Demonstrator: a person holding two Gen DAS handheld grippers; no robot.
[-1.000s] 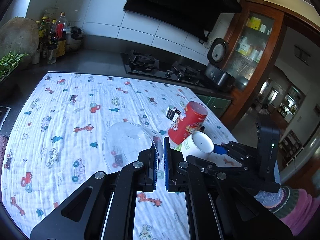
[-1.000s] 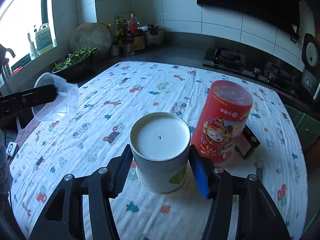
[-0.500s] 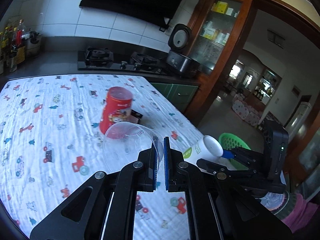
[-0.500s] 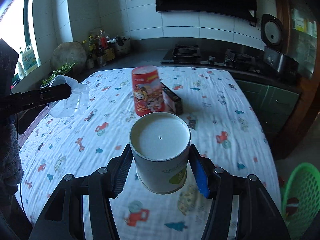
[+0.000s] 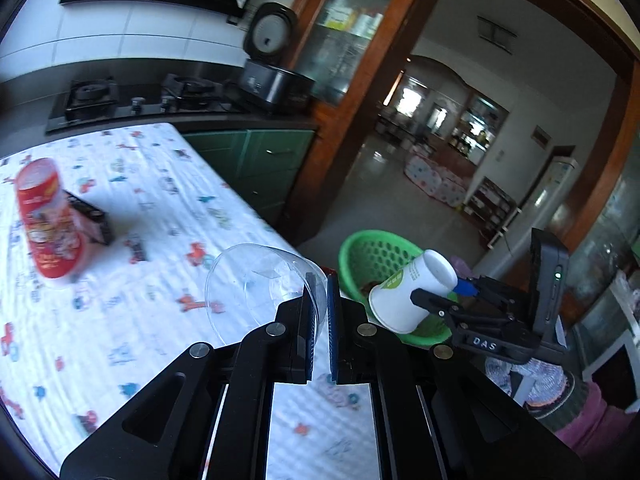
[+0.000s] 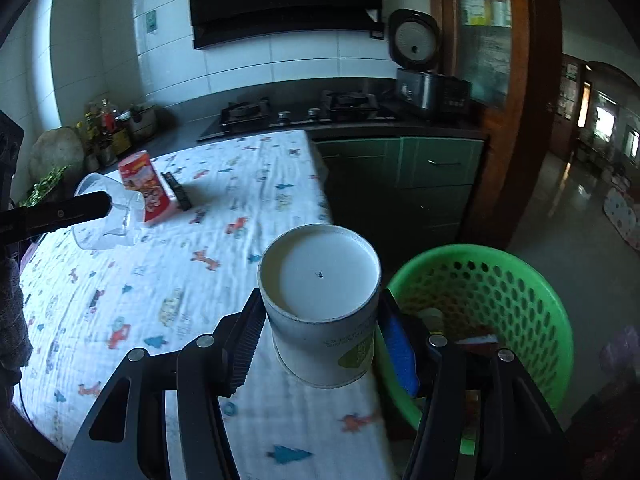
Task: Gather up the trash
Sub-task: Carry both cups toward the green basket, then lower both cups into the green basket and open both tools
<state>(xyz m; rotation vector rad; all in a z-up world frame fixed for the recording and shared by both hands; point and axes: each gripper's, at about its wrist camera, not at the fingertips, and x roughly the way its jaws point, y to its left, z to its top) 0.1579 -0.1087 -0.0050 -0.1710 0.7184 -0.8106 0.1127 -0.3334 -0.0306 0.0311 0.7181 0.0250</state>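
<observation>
My left gripper (image 5: 319, 284) is shut on the rim of a clear plastic cup (image 5: 256, 284) and holds it above the table's right edge. My right gripper (image 6: 320, 312) is shut on a white paper cup (image 6: 320, 300), held upside down at the table edge beside a green basket (image 6: 520, 280). In the left wrist view the paper cup (image 5: 412, 288) hangs over the green basket (image 5: 360, 248). The clear cup also shows in the right wrist view (image 6: 104, 220). A red can (image 5: 48, 220) and a black box (image 5: 90, 216) stand on the table.
The table has a white cloth with cartoon prints (image 6: 160, 280). The green basket stands on the floor and holds some trash. Green cabinets (image 6: 400, 176), a stove (image 6: 296, 112) and a rice cooker (image 6: 420, 64) are behind. A doorway opens to the right.
Both grippers have swung right with their cups, from over the middle of the table to its right edge. The green basket has come close beside the paper cup.
</observation>
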